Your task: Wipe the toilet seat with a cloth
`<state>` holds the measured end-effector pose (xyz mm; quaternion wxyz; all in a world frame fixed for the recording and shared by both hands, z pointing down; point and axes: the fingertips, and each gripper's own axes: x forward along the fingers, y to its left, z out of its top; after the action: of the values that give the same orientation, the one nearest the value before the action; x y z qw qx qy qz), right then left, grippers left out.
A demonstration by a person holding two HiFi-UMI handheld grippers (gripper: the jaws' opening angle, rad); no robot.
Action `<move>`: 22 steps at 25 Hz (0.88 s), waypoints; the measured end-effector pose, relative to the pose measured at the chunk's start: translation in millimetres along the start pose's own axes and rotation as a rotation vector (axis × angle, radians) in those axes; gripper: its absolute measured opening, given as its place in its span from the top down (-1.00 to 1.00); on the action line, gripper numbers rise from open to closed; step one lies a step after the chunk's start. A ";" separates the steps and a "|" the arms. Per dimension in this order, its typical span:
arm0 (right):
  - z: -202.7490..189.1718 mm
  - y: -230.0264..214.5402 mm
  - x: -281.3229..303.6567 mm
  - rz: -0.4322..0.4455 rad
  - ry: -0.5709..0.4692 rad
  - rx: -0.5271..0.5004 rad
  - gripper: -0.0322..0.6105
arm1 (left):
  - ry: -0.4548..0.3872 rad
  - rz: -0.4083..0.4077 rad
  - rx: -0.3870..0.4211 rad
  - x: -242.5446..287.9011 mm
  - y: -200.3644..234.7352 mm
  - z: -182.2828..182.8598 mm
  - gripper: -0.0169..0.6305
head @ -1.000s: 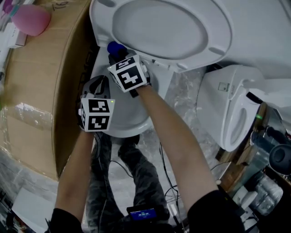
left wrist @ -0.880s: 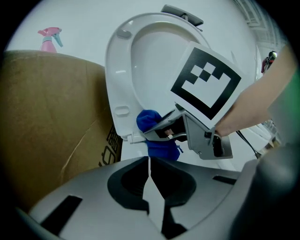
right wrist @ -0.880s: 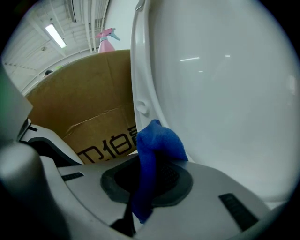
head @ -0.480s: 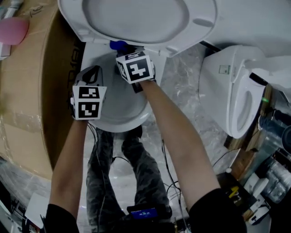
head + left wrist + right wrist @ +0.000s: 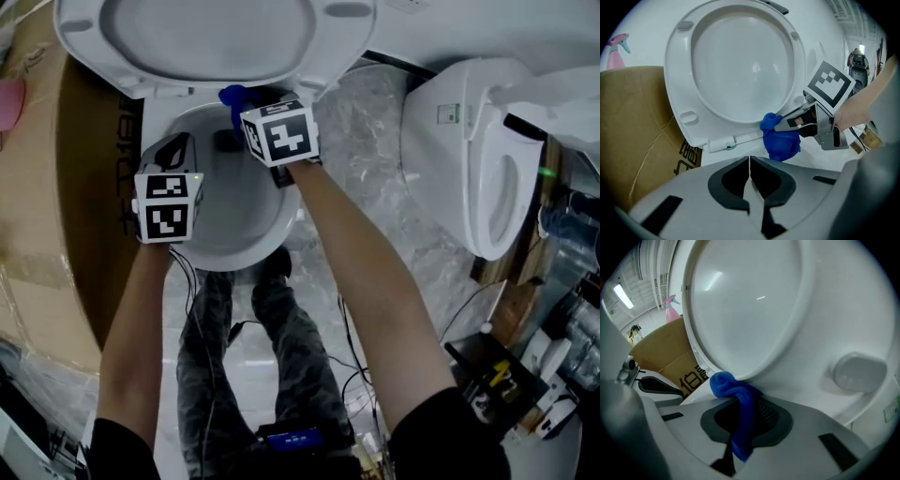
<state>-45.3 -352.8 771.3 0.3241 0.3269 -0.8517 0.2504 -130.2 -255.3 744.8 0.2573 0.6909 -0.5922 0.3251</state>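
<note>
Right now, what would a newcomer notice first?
A blue cloth, clamped by the right gripper, touches the lower edge of the raised toilet seat. The left gripper hangs beside it, jaws together and empty. A second toilet stands at the head view's right.

Tight under the raised seat (image 5: 328, 47)
It blocks you above, the cardboard box (image 5: 89, 187) walls your left, and your left gripper (image 5: 176, 150) and right gripper (image 5: 246, 105) crowd the bowl (image 5: 234, 246); bare floor (image 5: 366, 131) lies open rightward, before the second toilet (image 5: 469, 159).
</note>
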 end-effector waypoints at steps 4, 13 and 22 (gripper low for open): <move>-1.7 -16.4 -15.3 -0.024 -0.020 0.054 0.73 | -0.007 -0.029 0.010 2.6 -9.9 7.4 0.89; -2.5 -56.0 -58.7 -0.128 -0.048 0.092 0.74 | -0.026 -0.071 0.068 -0.9 -35.6 27.3 0.89; 4.1 -72.7 -102.0 -0.179 -0.066 0.120 0.74 | -0.042 -0.095 0.109 -17.4 -56.0 47.1 0.89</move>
<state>64.1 -363.2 711.1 0.2967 0.4283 -0.8130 0.2600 -69.8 -269.6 702.4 0.2220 0.7379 -0.5455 0.3297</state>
